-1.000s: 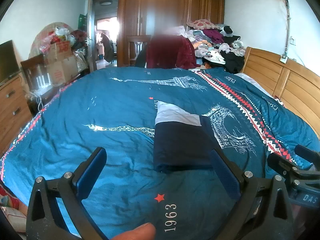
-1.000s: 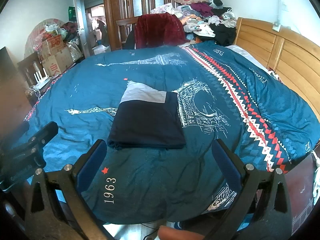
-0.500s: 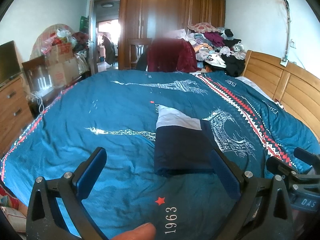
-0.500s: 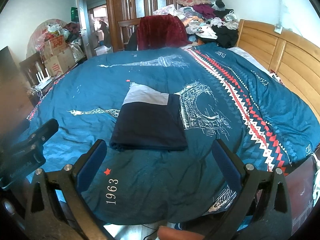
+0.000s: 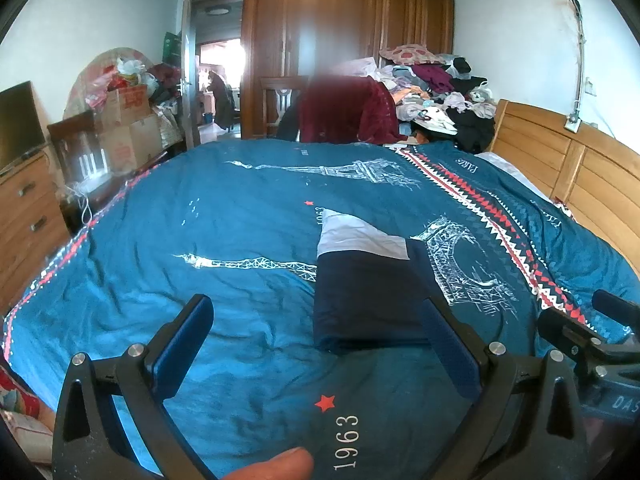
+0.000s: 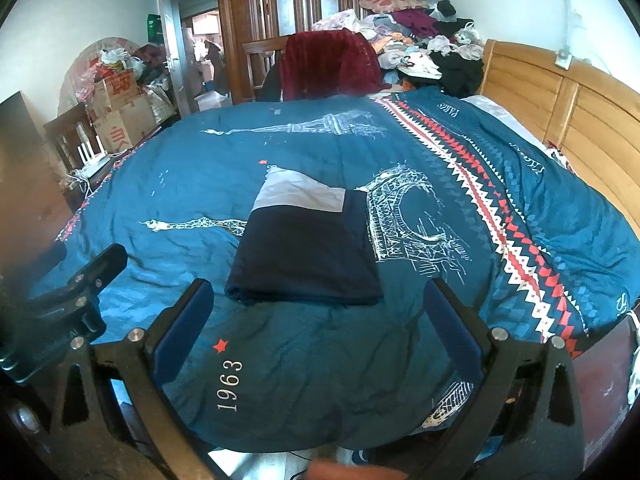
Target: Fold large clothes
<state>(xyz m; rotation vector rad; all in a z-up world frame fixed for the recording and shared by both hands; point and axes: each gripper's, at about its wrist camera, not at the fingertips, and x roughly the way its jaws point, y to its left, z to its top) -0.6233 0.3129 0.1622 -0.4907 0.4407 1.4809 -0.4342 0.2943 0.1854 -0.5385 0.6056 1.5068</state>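
Hovering over the near edge of the bed, both tools hang wide apart and empty. The left gripper point(image 5: 316, 340) has its blue pads spread with nothing between them, and the right gripper point(image 6: 318, 320) shows the same released stance, its jaws framing the cloth from a little way off without touching it.

And there is the piece itself: the folded garment point(image 6: 304, 256), a dark navy rectangle with a pale grey panel at its far end, lying flat in the middle of the teal bedspread point(image 6: 280, 360), just beside the printed arch. The edges look square and the near fold sits neat, so this one reads as finished, which would explain why neither tool is pinching anything. Laying it mid-bed gives a broad, flat working surface with room all around.

In the left view the right tool peeks in at the lower right, so the two hang side by side, both short of the garment. A fingertip point(image 5: 272, 466) shows at the bottom edge, part of the person's hold on the handle.

Over by the wooden headboard point(image 6: 560, 112) a clothes pile point(image 6: 420, 48) waits, likely the source of the next piece, though what lies in that heap is hard to make out from here. A dark red throw point(image 6: 328, 64) drapes over a chair beyond the bed.
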